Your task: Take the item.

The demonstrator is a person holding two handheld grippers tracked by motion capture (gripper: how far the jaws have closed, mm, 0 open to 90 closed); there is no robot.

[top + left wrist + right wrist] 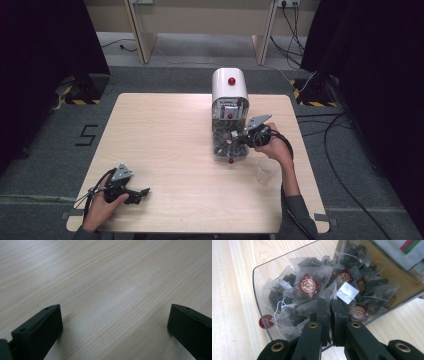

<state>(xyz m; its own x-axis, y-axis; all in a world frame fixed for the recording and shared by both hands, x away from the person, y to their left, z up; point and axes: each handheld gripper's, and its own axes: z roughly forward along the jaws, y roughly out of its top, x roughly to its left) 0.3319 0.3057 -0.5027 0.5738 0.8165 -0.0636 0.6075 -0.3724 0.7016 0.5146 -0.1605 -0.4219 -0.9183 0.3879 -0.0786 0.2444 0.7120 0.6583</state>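
A white dispenser with a red knob stands at the back of the wooden table. Its clear drawer is pulled out and holds several mesh tea bags with dark red tags. My right gripper reaches into the drawer from the right. In the right gripper view its jaws stand together, pinching the mesh of one tea bag in the pile. My left gripper rests near the table's front left corner, and the left gripper view has it wide open over bare wood.
A clear plastic cup stands on the table just in front of my right hand. A small red knob sits on the drawer's front wall. Cables run over the floor to the right of the table.
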